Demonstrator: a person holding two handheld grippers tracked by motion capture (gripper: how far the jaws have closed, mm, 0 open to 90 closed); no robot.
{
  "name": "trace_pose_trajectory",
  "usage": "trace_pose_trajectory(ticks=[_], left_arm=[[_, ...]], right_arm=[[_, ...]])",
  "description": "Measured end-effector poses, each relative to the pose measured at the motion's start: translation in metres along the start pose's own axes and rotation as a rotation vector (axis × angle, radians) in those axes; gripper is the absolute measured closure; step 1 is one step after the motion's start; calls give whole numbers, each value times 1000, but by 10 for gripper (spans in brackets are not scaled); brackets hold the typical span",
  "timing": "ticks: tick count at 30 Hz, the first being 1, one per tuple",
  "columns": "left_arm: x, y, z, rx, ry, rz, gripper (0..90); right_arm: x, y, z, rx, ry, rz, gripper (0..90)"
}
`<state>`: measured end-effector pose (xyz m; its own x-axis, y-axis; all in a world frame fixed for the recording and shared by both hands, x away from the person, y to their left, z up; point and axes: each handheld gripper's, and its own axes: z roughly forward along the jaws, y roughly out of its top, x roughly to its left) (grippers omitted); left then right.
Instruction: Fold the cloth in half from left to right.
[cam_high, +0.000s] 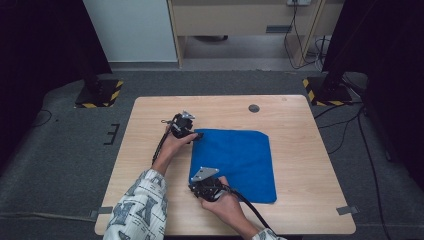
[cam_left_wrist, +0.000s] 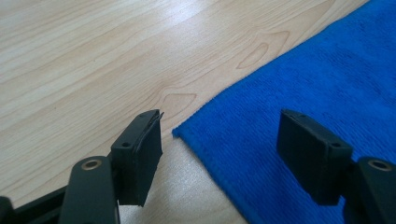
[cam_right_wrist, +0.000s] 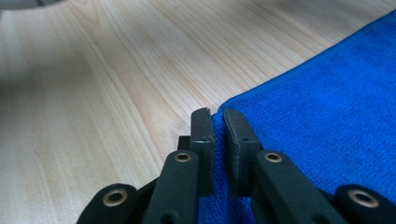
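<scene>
Right gripper pinches the blue cloth's corner; left gripper open, straddling another.

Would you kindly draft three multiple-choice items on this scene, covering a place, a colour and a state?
1. Where does the left gripper stand?
A. at the cloth's far left corner
B. at the table's right edge
C. off the table

2. What colour is the cloth?
A. red
B. blue
C. white

3. How do the right gripper's jaws stand?
A. wide open over bare wood
B. shut on the cloth's near left corner
C. shut on a cable

Answers: 1 A, the left gripper view shows the corner lying between its open jaws; 2 B, the cloth is blue on the table; 3 B, the right gripper view shows the pads pinching the cloth's edge.
</scene>
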<state>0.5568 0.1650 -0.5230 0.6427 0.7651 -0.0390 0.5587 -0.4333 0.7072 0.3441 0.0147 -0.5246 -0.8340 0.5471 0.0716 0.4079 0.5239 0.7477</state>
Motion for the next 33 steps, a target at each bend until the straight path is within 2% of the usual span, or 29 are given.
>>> trace_pose_trajectory(ticks=[2,4,10,11,13,16,21,23,29,33], left_arm=[[-1,-1,2,19,1,8,308],[-1,-2,4,44,23,17,306],[3,-4,3,35,17,4,309],[3,-4,3,37,20,14,322],[3,-5,2,32,6,24,374],[3,-4,0,38,-12,30,528],[1,-5,-2,31,-40,3,781],[-1,-6,-2,30,-41,0,844],[-1,-5,-6,33,-17,4,880],[3,-3,-13,21,-12,-16,882]], right_arm=[[1,0,0,-1,6,-6,841],[2,0,0,-2,10,-5,842],[4,0,0,0,19,-8,844],[5,0,0,2,22,-12,844],[5,0,0,3,22,-15,844],[5,1,-1,2,21,-16,846],[6,1,-2,-2,24,-17,845],[6,1,-3,1,25,-21,846],[7,3,-6,-9,20,-18,847],[7,5,-11,-15,17,-18,847]])
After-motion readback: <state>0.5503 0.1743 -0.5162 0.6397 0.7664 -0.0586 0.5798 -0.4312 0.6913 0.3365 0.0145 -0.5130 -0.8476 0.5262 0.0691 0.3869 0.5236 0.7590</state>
